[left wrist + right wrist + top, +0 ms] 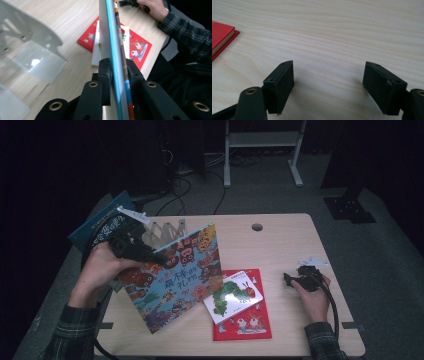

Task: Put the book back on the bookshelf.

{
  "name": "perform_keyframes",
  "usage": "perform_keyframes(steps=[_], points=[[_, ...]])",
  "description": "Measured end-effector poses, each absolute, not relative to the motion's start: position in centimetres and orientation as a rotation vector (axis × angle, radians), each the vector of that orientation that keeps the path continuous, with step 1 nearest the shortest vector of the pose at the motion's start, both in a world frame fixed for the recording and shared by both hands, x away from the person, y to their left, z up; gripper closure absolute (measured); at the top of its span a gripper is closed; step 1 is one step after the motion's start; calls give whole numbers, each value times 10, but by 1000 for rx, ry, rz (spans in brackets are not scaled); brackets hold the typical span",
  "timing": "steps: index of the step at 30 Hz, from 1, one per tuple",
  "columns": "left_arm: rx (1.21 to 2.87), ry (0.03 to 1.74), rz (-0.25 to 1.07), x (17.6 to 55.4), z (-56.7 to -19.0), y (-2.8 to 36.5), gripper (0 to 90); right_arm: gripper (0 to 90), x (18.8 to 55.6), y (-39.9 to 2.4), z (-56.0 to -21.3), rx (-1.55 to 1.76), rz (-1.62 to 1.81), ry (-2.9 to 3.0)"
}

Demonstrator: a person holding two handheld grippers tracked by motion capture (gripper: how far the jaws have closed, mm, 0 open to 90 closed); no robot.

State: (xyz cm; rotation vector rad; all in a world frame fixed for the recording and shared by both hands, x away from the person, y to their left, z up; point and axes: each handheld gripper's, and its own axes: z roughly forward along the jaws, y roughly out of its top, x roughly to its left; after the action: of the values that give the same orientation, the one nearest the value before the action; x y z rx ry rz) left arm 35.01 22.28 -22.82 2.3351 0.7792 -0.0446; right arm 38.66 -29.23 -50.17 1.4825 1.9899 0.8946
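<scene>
I am lifting the blue picture book (172,277) clamped in my left gripper (131,245) toward the white rack (161,232); my right gripper (295,281), jaws wide and empty, is idling; slotting comes next.

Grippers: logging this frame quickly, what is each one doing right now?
Left gripper: shut on the blue picture book, lifted and tilted above the table.
Right gripper: open, fingers empty over bare wood.

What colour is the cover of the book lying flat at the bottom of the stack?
Red book, with cartoon figures; clearest in the high view.
</scene>
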Motion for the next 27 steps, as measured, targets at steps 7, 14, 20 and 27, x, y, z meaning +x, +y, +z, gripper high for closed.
perform_keyframes(steps=[7,14,20,27], points=[[2299,840,-2,347,-224,253,776,199,389,-295,-502,1517,901,1987],[2263,908,32,339,-219,287,776,196,390,-295,-502,1526,897,1978],[2237,991,63,330,-221,316,776,197,390,-295,-502,1525,895,1975],[2201,1089,97,323,-226,347,776,197,390,-296,-502,1528,894,1972]])
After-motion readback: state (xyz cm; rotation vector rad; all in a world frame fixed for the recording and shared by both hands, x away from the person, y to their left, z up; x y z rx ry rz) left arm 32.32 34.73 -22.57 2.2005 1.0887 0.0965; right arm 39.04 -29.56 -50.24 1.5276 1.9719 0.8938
